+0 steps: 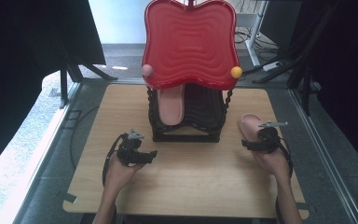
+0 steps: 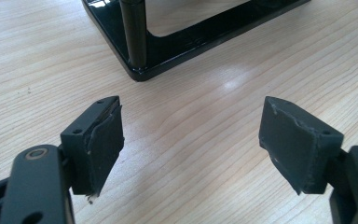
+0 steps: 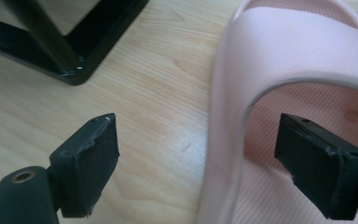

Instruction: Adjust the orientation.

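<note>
1. Currently right gripper [image 3: 196, 163] straddles the side wall of the pink slipper [image 3: 279, 60] on the wooden table [image 1: 191, 172]; jaws parted, pads not pressing.
2. Left gripper [image 2: 191, 149] released, empty, near the black rack [image 2: 135, 37].
3. Second pink slipper [image 1: 171, 106] sits in that rack.

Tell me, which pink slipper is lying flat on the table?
The pink slipper on the table, at the right gripper, whose open jaws straddle its side wall. The other pink slipper stands tilted on the black shoe rack under the red top.
</note>
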{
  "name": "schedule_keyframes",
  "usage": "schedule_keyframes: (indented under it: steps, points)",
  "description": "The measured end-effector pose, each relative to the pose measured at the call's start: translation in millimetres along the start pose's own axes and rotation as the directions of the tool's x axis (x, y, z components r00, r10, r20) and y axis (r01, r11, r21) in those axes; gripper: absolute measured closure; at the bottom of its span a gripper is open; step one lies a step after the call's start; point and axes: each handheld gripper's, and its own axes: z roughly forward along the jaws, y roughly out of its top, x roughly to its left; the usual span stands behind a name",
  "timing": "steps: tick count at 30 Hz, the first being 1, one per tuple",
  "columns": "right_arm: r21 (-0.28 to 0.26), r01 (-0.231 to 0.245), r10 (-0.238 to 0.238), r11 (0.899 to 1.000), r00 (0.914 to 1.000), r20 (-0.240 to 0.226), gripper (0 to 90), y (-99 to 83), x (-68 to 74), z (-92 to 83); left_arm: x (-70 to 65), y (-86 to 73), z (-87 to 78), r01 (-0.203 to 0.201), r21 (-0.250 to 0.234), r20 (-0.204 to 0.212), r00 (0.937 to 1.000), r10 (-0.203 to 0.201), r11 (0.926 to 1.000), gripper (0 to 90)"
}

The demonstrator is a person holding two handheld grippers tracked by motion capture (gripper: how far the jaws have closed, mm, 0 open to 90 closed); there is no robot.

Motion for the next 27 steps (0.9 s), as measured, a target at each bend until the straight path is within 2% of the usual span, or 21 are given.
schedule_keyframes:
  steps: [1,3,4,5,6,7,8,9,10,13,14,16,20,23,27]
  points:
    - [0.000,0.000,0.000,1.000,1.0000,0.000,19.4,0.0,0.0,0.0,0.5,-0.4,0.1,0.001,0.000,-0.001,1.0000,-0.001,1.0000,22.0]
    - [-0.004,0.002,-0.002,1.000,0.9999,0.014,26.7,3.0,-5.8,2.6,2.0,-1.2,-0.1,-0.010,0.003,0.001,1.0000,0.010,0.9999,22.0]
    - [-0.005,0.006,-0.006,1.000,0.9998,0.016,32.1,4.1,-7.4,3.2,2.9,-1.4,-0.1,-0.017,0.002,-0.003,0.9998,0.017,0.9998,21.8]
    - [0.003,0.014,-0.014,1.000,0.9997,0.021,41.9,7.3,-11.1,5.3,4.0,-1.6,-0.1,-0.016,0.003,-0.011,0.9998,0.016,0.9999,20.1]
    - [0.003,0.014,-0.014,1.000,0.9997,0.021,41.9,7.3,-11.1,5.3,5.6,-1.9,0.0,-0.015,0.005,-0.010,0.9998,0.015,0.9999,20.1]
    - [0.009,0.024,-0.024,1.000,0.9996,0.014,52.5,9.9,-13.5,7.3,8.2,-2.6,-0.2,-0.012,0.011,-0.009,0.9999,0.012,0.9999,20.2]
    - [0.009,0.024,-0.024,1.000,0.9996,0.014,52.5,9.9,-13.5,7.3,8.2,-2.6,-0.2,-0.012,0.011,-0.009,0.9999,0.012,0.9999,20.2]
    - [0.014,0.035,-0.035,0.999,0.9994,0.007,57.3,10.7,-14.1,8.1,8.8,-3.0,-0.4,-0.012,0.012,-0.013,0.9998,0.012,0.9999,20.2]
    - [0.009,0.056,-0.056,0.998,0.9984,0.010,66.6,12.5,-14.2,8.4,10.1,-3.9,-0.5,-0.016,0.016,-0.004,0.9999,0.016,0.9998,21.1]
    - [-0.002,0.062,-0.062,0.998,0.9981,-0.004,74.6,13.6,-13.9,7.7,11.4,-5.0,0.3,-0.021,0.022,-0.012,0.9997,0.021,0.9995,21.9]
    - [0.000,0.073,-0.073,0.997,0.9973,0.007,77.4,14.6,-13.1,6.6,12.0,-5.3,0.6,-0.021,0.027,-0.016,0.9997,0.021,0.9994,21.6]
    - [0.014,0.093,-0.093,0.996,0.9955,0.013,78.6,16.2,-11.7,4.2,15.5,-7.1,2.0,-0.026,0.032,-0.025,0.9993,0.027,0.9991,18.4]
    - [0.011,0.102,-0.102,0.995,0.9948,-0.001,79.9,16.5,-11.2,-0.7,18.2,-8.4,2.8,-0.024,0.037,-0.031,0.9992,0.025,0.9990,14.7]
    - [-0.019,0.127,-0.127,0.992,0.9919,-0.005,80.3,16.2,-8.8,-12.1,19.3,-9.3,3.7,-0.024,0.043,-0.025,0.9994,0.025,0.9988,13.1]
    - [-0.035,0.134,-0.135,0.990,0.9907,-0.019,79.6,15.3,-6.7,-22.0,19.1,-9.1,5.2,-0.040,0.039,-0.035,0.9985,0.041,0.9984,8.0]
